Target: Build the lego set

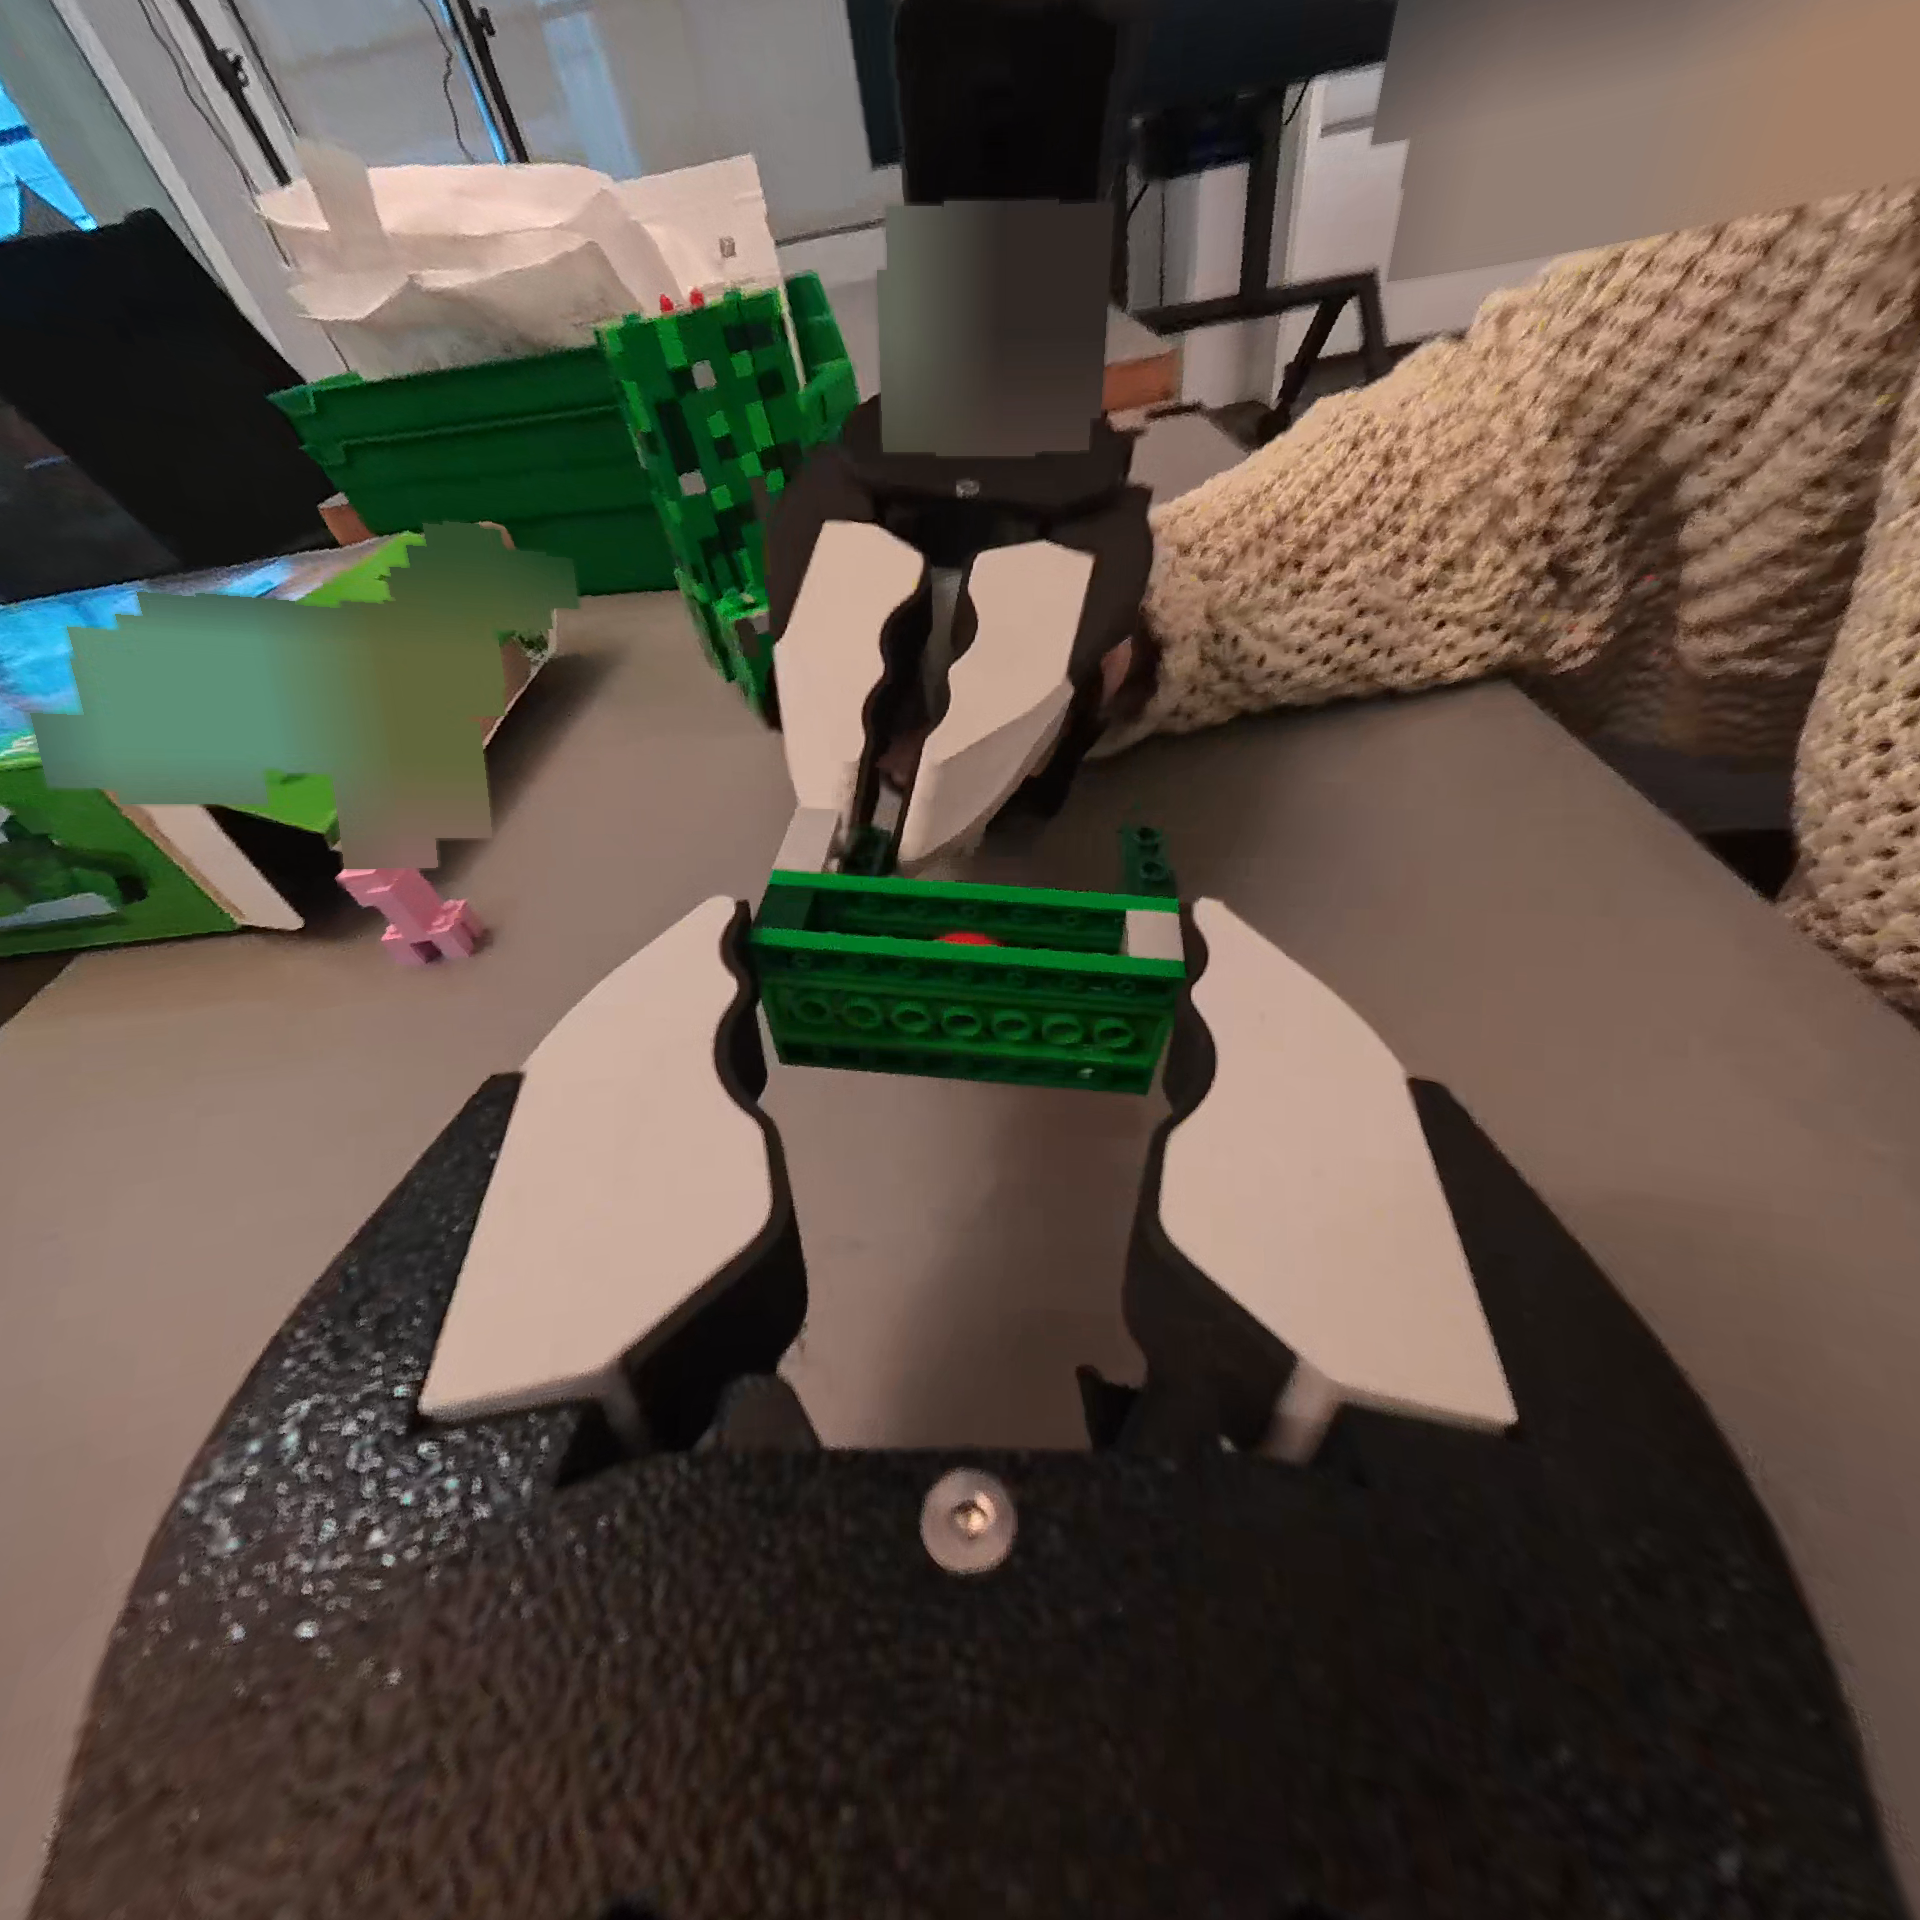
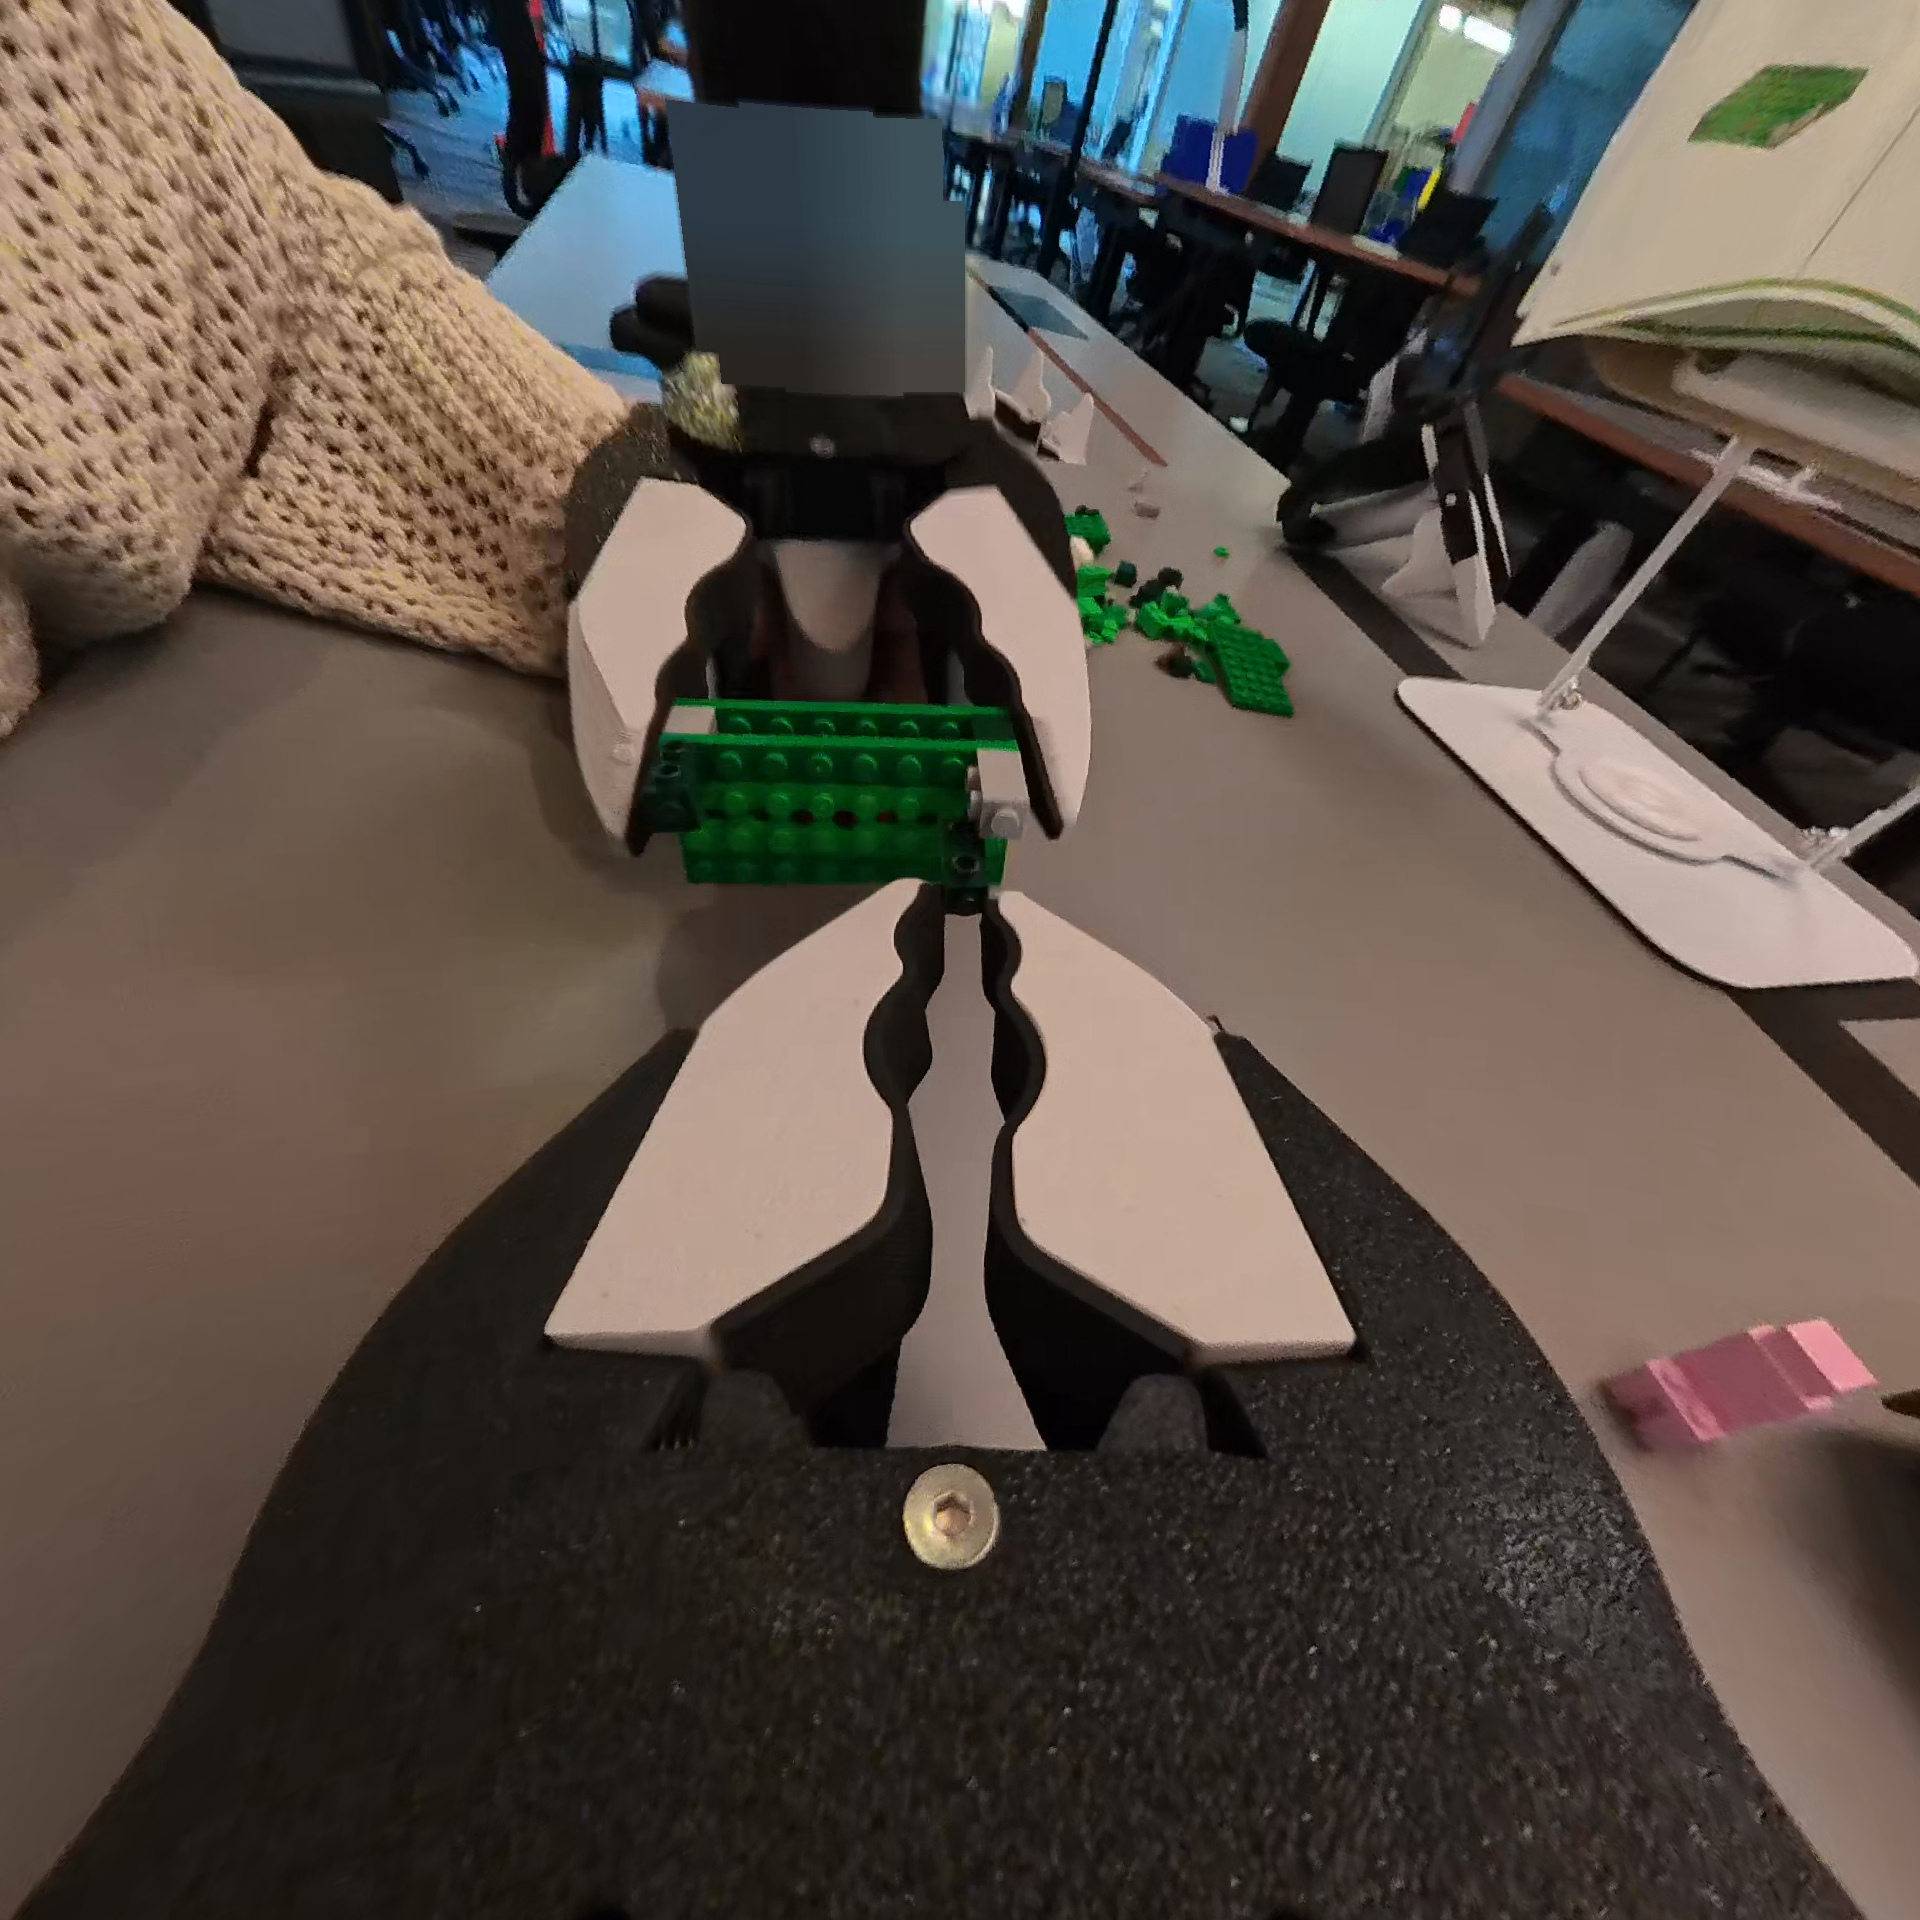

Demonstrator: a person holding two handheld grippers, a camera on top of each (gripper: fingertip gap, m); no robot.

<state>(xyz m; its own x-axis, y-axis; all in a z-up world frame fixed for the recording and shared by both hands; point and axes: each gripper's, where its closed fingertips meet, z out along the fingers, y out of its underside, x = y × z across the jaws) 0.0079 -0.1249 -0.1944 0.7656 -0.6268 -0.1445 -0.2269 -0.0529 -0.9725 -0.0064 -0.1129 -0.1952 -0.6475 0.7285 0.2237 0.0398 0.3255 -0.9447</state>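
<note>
A: Assembly [image 1: 961, 977] of green bricks, held above the grey table [image 1: 312, 1091], at twelve o'clock from the left gripper [image 1: 961, 997]. Its white fingers [image 1: 644, 1122] stand wide, one pressed to each short end of the block, so the left gripper is clamped across the block's length.

B: And the right gripper [image 1: 883, 831]?

A: In the left wrist view it comes in from twelve o'clock, pointing back toward the camera. Its fingertips meet at the block's far left corner. In the right wrist view the jaws are nearly together, pinching a small dark green piece [image 2: 966, 883] at the block's near right corner, at twelve o'clock from the right gripper.

B: Anything inside the block?

A: A red spot [image 1: 961, 938] shows between its two long walls; its kind cannot be told.

B: Surroundings?

A: A tall green pixel-patterned model [image 1: 717, 457] at eleven o'clock behind the right gripper, a pink brick figure [image 1: 421, 920] at nine o'clock, loose green bricks [image 2: 1184, 634] at one o'clock in the right wrist view, and a knitted sleeve [image 1: 1455, 499] at two o'clock.
</note>
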